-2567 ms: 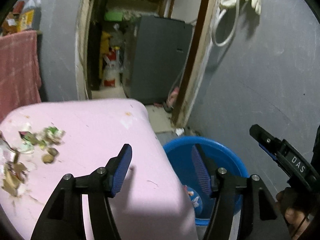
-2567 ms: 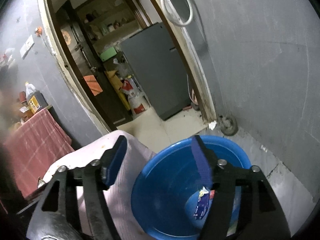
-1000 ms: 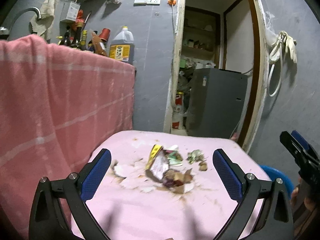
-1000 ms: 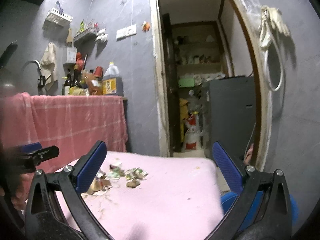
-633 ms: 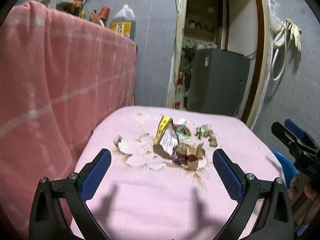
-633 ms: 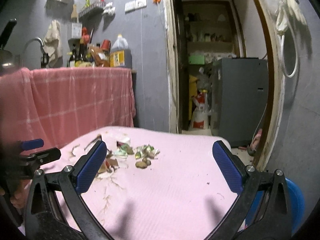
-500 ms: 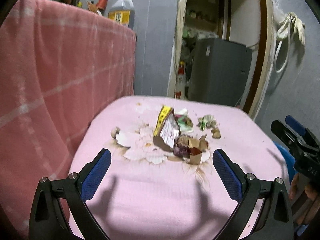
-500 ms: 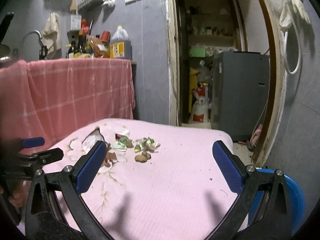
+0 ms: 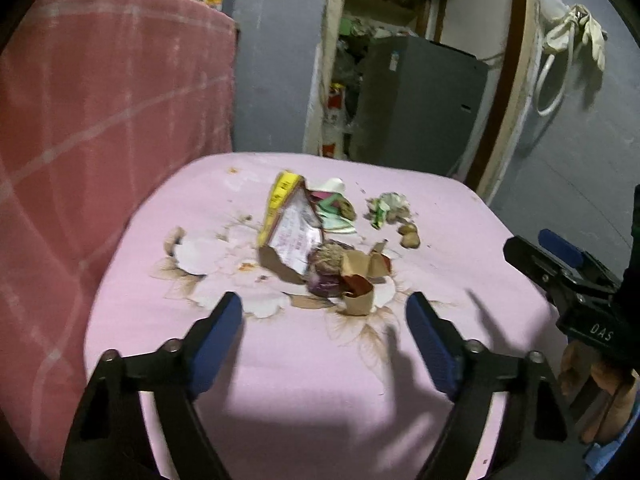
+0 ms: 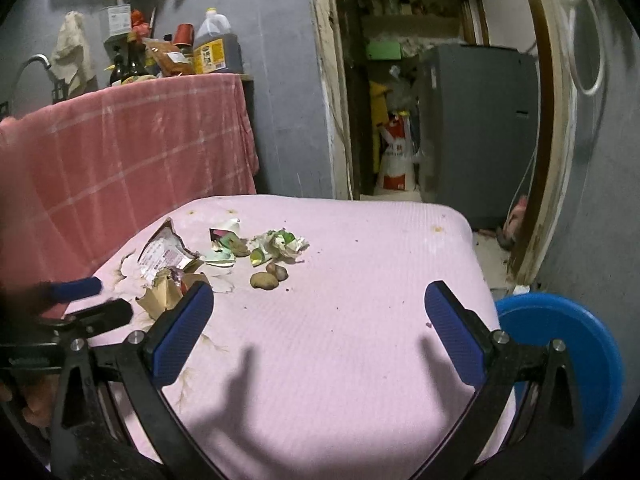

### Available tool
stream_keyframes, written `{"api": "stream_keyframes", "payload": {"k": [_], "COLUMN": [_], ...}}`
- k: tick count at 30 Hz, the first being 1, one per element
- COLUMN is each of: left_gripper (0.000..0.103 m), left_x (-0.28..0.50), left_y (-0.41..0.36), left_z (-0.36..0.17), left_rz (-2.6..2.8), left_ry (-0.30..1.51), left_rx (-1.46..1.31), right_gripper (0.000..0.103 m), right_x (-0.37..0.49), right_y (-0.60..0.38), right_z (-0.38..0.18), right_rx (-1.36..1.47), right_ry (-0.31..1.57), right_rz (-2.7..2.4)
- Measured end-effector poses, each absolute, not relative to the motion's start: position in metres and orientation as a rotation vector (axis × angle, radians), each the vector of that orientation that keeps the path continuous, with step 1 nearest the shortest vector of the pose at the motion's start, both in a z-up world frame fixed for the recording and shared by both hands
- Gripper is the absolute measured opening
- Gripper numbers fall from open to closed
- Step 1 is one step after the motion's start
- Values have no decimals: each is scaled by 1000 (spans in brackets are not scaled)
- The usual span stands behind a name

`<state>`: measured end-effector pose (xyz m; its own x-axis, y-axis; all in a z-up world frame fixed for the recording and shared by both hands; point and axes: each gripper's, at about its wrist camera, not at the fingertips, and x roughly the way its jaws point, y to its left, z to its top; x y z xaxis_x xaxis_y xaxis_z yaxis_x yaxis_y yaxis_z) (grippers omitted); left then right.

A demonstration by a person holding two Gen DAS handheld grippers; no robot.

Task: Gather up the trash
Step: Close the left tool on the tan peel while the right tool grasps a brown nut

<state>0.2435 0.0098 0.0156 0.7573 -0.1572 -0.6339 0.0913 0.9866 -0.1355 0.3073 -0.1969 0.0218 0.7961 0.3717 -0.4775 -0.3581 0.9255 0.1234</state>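
L gripper half-spread after closing some, empty; torn wrapper just ahead: light, crinkly, I'd pinch its raised yellow edge

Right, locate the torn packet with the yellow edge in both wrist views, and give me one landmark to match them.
Left wrist view: the torn packet stands near the middle, on the pink table, just beyond the left gripper, whose jaws have just been closing with nothing between them.
Right wrist view: the packet lies at mid-left, above the gripper's left finger.
Shared landmark: the grey fridge in the doorway.
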Motion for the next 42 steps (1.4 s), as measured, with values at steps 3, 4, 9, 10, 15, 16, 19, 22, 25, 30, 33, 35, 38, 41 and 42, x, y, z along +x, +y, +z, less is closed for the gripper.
{"api": "stream_keyframes", "payload": {"k": [3, 4, 9, 10, 15, 16, 19, 22, 25, 30, 33, 35, 38, 41, 42], "left_gripper": [55, 48, 29, 25, 18, 18, 15, 14, 14, 13, 13, 12, 12, 11, 11], "left_x": [249, 251, 258, 259, 264, 264, 263, 263, 263, 262, 264, 264, 265, 263, 263], "left_y": [7, 6, 3, 4, 9, 11, 13, 17, 19, 20, 20, 20, 20, 19, 18], "left_z": [14, 13, 12, 11, 9, 7, 5, 5, 6, 7, 6, 6, 6, 7, 8], "left_rz": [-175, -186, -213, -214, -205, -207, -206, -209, -212, -216, -217, -217, -216, -216, -214], "left_ry": [728, 738, 766, 772, 800, 804, 808, 806, 805, 804, 804, 803, 802, 795, 792], "left_rx": [-126, -137, -164, -172, -202, -217, -231, -244, -256, -270, -272, -272, -269, -263, -261], "right_gripper": [103, 103, 84, 79, 67, 64, 58, 51, 47, 40, 32, 24, 21, 21, 21], "right_x": [312, 313, 320, 322, 337, 340, 351, 361, 371, 381, 384, 384, 384, 382, 380], "right_y": [-197, -195, -180, -177, -160, -157, -150, -146, -145, -136, -129, -129, -129, -130, -131], "right_z": [19, 18, 17, 17, 16, 15, 7, 2, -2, -5, -8, -7, -6, -7, -6], "right_rx": [34, 33, 0, -8, -32, -29, -31, -20, 1, 2, -21, -24, -15, -6, -2], "right_ry": [548, 556, 599, 606, 650, 666, 721, 764, 802, 835, 844, 843, 840, 833, 830], "right_rz": [401, 406, 448, 454, 506, 519, 539, 547, 559, 580, 580, 580, 583, 585, 586]}}
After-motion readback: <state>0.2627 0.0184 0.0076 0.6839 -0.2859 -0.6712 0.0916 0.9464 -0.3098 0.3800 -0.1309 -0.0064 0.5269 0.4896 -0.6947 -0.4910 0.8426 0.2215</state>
